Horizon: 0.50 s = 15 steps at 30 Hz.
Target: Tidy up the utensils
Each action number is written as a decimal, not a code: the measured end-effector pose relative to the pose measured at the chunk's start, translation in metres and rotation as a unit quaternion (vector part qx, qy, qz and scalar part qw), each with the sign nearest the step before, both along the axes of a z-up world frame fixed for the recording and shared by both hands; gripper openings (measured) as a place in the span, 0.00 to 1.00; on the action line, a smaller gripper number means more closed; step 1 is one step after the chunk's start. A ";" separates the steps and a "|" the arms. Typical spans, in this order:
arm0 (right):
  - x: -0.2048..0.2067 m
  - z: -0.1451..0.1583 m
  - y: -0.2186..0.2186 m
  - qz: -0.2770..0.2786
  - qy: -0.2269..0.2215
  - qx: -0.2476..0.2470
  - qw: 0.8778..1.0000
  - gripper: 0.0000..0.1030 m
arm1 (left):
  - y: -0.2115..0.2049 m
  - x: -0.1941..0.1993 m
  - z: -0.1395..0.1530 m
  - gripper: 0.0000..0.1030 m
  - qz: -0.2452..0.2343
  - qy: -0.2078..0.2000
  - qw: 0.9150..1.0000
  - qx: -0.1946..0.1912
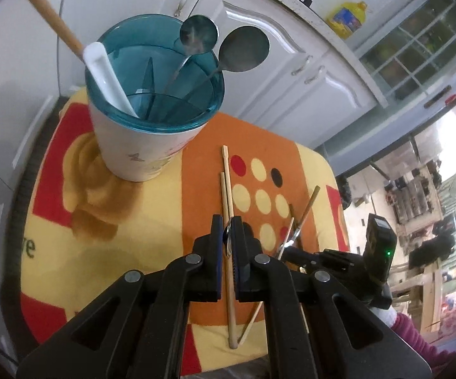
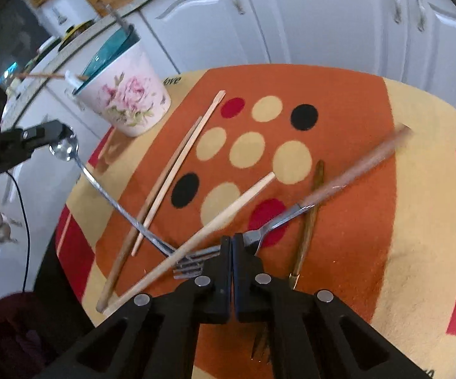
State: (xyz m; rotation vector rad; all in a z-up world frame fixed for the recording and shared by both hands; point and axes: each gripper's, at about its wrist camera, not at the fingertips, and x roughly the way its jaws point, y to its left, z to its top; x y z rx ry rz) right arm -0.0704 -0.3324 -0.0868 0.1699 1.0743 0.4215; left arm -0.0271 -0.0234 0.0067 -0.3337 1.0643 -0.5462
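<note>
Steel glints in both grips: the left hand-held gripper (image 1: 227, 230) is clamped on a spoon (image 2: 64, 149) by its bowl, handle trailing down toward the surface's near edge, and the right hand-held gripper (image 2: 231, 244) pinches a fork (image 2: 272, 222) at its neck. Chopsticks (image 2: 177, 161) lie lengthwise on the surface (image 2: 354, 94). The cup (image 1: 139, 145) stands beyond, at the far left corner, nearer the left hand, holding spoons (image 1: 242, 49) and a white ladle (image 1: 108, 79).

Black linkage arms, silver rivets (image 1: 192, 258), blue-lined jaws, maroon sleeve (image 1: 414, 334).
</note>
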 end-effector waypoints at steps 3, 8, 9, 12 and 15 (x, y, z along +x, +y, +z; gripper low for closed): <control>-0.004 -0.001 -0.003 0.005 0.002 -0.002 1.000 0.00 | 0.003 -0.004 0.000 0.03 -0.003 0.001 1.000 -0.004; 0.001 -0.005 -0.005 0.003 0.007 0.007 1.000 0.00 | 0.020 -0.009 -0.015 0.03 0.014 0.024 1.000 -0.012; 0.002 -0.004 -0.003 0.001 0.008 0.006 1.000 0.00 | 0.024 -0.011 -0.019 0.02 0.020 0.029 0.999 -0.014; 0.002 -0.005 0.004 0.003 0.011 -0.015 1.000 0.00 | 0.042 -0.016 -0.026 0.01 0.055 0.039 0.998 -0.013; 0.000 -0.007 -0.005 -0.013 0.019 -0.004 1.000 0.00 | 0.081 -0.014 -0.023 0.01 0.112 0.030 0.993 -0.007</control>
